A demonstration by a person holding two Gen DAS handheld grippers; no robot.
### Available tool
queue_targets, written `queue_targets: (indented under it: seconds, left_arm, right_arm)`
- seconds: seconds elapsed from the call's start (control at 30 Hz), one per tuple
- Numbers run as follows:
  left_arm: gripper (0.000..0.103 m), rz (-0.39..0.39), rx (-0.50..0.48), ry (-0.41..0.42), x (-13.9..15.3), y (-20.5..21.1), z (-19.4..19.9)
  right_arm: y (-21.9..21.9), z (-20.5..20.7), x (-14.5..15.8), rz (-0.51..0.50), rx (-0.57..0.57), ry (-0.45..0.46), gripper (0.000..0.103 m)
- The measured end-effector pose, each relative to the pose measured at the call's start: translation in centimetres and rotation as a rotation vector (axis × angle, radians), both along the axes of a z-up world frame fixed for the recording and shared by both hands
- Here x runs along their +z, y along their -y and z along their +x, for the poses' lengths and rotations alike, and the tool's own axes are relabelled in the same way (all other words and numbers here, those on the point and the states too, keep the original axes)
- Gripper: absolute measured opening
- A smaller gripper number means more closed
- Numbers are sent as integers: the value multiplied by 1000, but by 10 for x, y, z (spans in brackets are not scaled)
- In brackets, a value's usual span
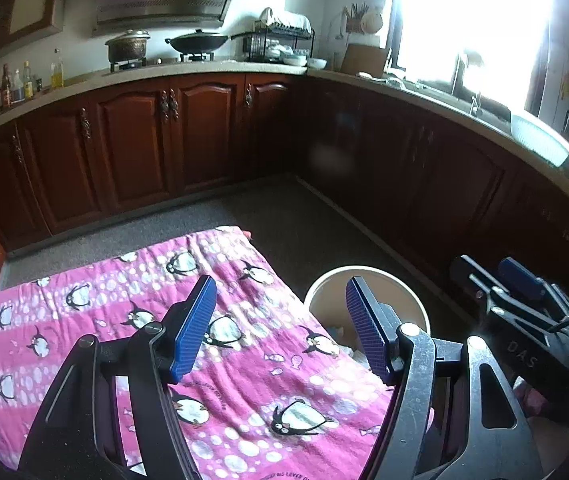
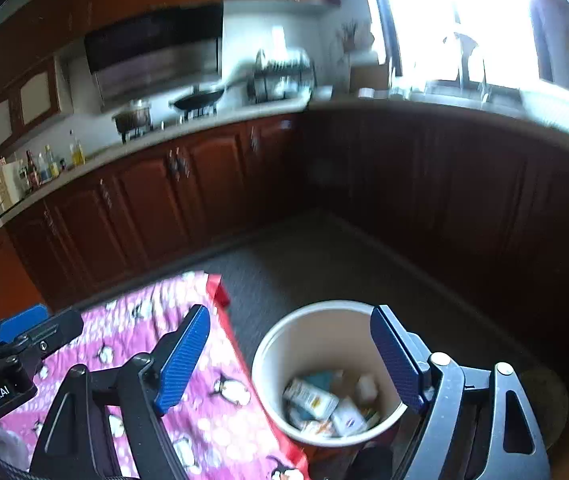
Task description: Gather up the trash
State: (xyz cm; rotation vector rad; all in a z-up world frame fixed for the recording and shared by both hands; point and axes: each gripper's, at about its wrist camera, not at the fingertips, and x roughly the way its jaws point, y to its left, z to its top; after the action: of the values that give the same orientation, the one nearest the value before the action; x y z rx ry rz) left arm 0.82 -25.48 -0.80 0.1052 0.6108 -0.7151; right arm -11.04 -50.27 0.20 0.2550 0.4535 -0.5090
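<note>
At the bottom centre of the left wrist view, the left gripper [image 1: 280, 328] has its jaws standing apart with nothing between the blue pads. Behind it lies a table draped in a pink penguin-print cloth [image 1: 132, 320], which fills the lower left of the frame. A round cream bin [image 1: 416, 300] stands on the grey floor just beside the table's right edge, partly masked by the right-hand finger. The right gripper [image 1: 496, 276] appears at the lower right edge of this view, above the floor to the right of the bin.

In the right wrist view, which is blurred, the right gripper [image 2: 290, 360] occupies the bottom of the frame with its jaws spread wide and empty. The bin [image 2: 268, 360] sits low and centre, framed between the two fingers. Inside it lies the trash [image 2: 324, 404]: several crumpled packets and wrappers, too blurred to identify singly. The cloth [image 2: 220, 420] runs along the lower left, and the left gripper [image 2: 24, 328] enters at the left edge.

Dark red-brown cabinets [image 1: 132, 148] under a pale counter [image 1: 204, 70] run across the background in both views. A bright window [image 1: 472, 24] takes the upper right.
</note>
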Motion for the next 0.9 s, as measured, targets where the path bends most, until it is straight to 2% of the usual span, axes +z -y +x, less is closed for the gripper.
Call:
queue_targets:
  seconds: [0.37,0.53,0.9]
  left_arm:
    - [66,-49,0,26,6,-20,-9]
    - [66,-61,2,34,9,-25,-11]
    - [66,-62,-5,63,16,-24,-22]
  right_arm:
    - [-29,-6,17,-68,19,40,80]
    - [-37,-13,23,-84,6,63,90]
    - [-36,-22,29,-86,-5,91,90]
